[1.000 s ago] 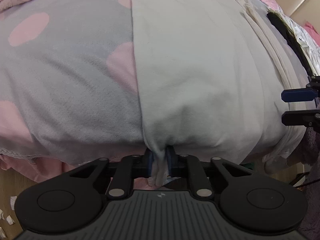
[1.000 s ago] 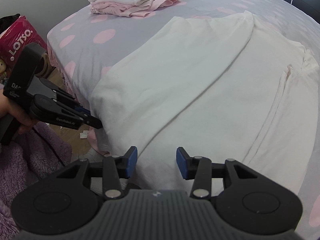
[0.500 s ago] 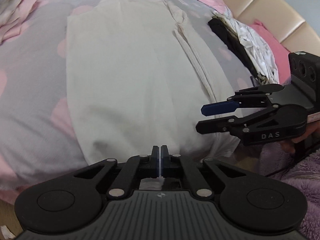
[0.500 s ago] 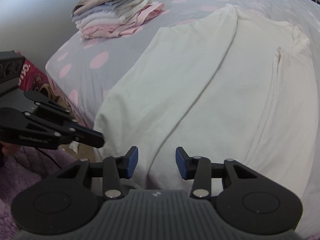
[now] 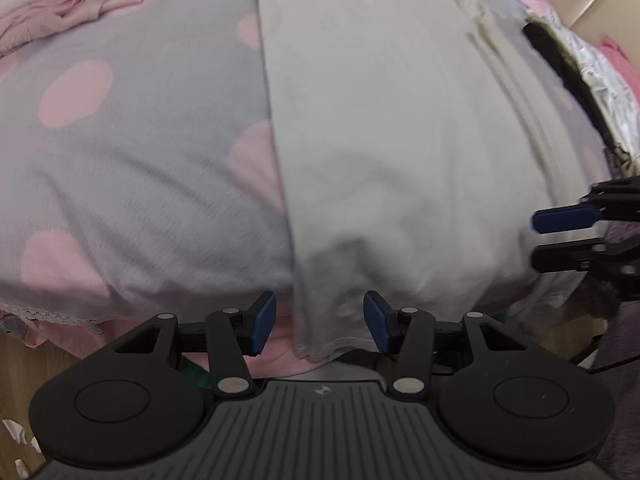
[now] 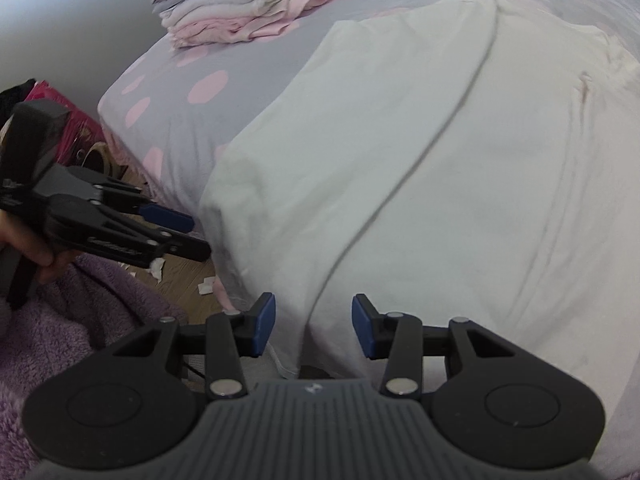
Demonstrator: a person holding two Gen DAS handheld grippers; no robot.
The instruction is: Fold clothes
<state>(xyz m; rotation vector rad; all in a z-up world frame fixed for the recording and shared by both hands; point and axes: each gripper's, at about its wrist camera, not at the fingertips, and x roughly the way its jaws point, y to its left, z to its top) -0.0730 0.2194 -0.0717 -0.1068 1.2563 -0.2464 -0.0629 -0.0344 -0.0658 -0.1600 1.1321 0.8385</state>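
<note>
Now soft cream garment [image 5: 392, 128], folded flat, grey pink-dotted bedsheet [image 5: 140, 168], left gripper [image 5: 320, 322] just opened

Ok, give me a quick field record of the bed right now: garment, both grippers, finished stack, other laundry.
garment: white garment, one side folded over lengthwise, lower edge hanging over the bed edge
left gripper: open, jaws just opened, hem between the pads, not pinched
right gripper: open, over the hanging hem, holding nothing
finished stack: folded clothes at the far corner
other laundry: dark and white items beyond the garment
</note>
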